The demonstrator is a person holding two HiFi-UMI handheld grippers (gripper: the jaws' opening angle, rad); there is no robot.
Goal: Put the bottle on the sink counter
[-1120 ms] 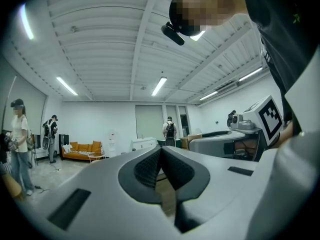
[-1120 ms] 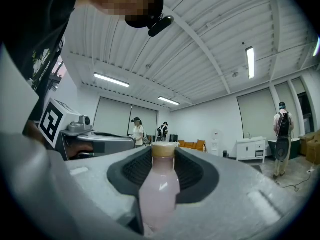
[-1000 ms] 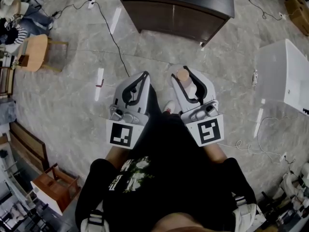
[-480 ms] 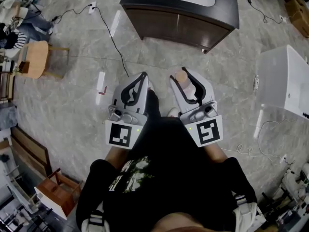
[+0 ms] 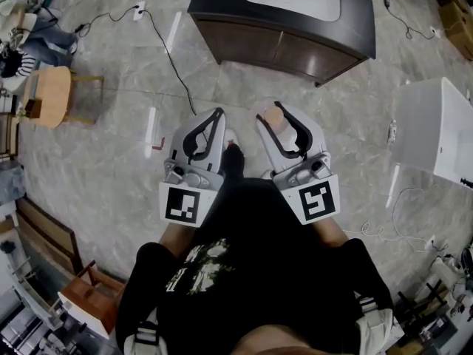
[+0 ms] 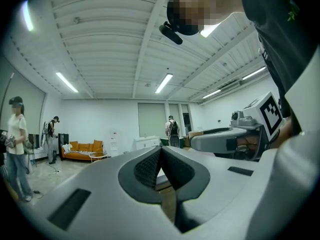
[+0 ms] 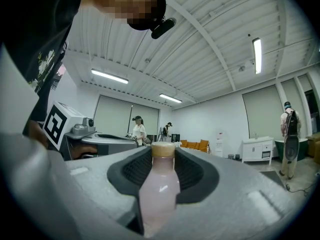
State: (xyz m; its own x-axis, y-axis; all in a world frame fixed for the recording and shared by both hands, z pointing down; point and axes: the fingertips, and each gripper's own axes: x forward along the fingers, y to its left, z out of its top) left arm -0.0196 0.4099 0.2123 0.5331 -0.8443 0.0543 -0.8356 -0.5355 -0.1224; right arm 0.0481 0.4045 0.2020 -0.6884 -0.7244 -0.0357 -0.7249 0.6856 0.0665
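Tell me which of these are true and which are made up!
1. The right gripper holds a pink bottle. True.
2. The left gripper holds a bottle too. False: its jaws are together with nothing between them.
3. The bottle stands on the counter. False: it is in the right gripper, and the counter is ahead, across the floor.
4. The bottle has a tan cap. True.
5. The sofa is blue. False: it is orange.
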